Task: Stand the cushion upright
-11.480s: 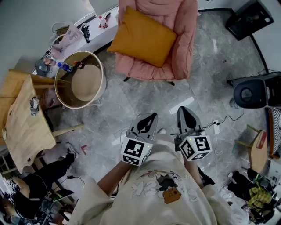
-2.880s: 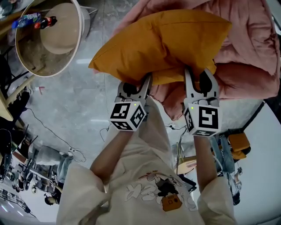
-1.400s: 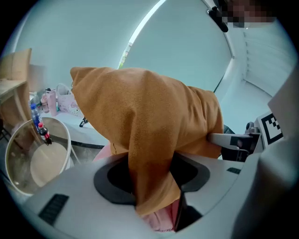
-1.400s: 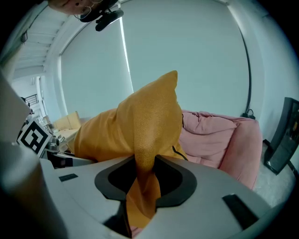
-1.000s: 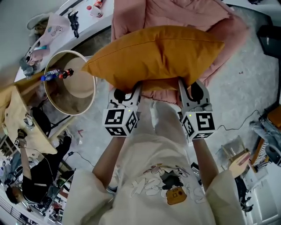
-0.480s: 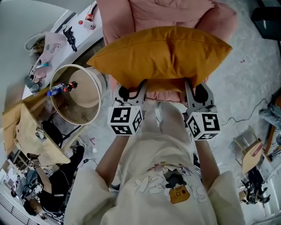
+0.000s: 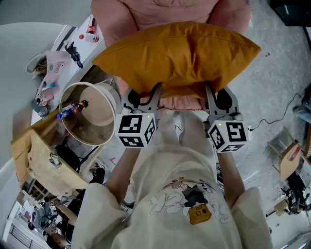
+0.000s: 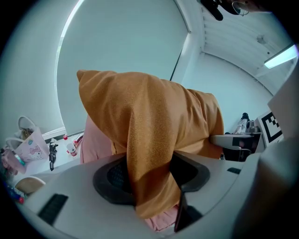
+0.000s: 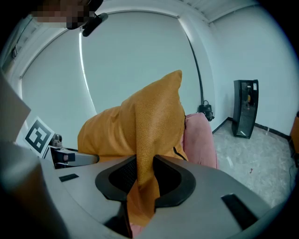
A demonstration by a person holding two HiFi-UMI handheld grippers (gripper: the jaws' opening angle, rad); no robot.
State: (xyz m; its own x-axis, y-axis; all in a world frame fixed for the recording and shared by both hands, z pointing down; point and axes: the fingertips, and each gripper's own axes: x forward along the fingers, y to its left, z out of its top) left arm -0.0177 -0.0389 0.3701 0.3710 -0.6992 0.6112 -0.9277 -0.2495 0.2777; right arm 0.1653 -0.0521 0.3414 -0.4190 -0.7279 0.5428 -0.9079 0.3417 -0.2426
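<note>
Since half a second ago the cushion point(image 7: 175, 56) has risen toward the top of the frame, over the pink armchair point(image 7: 146, 12). Left gripper point(image 7: 145, 97) and right gripper point(image 7: 217, 96) each have jaws clamped on its near edge, spaced apart, probably to keep it level for standing up

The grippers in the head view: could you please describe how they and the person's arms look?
The left gripper and right gripper each have light grey jaws with black padded insides, and each carries a white cube printed with black square markers. The person wears a cream top with a cartoon print; its loose sleeves stop short of the forearms.
</note>
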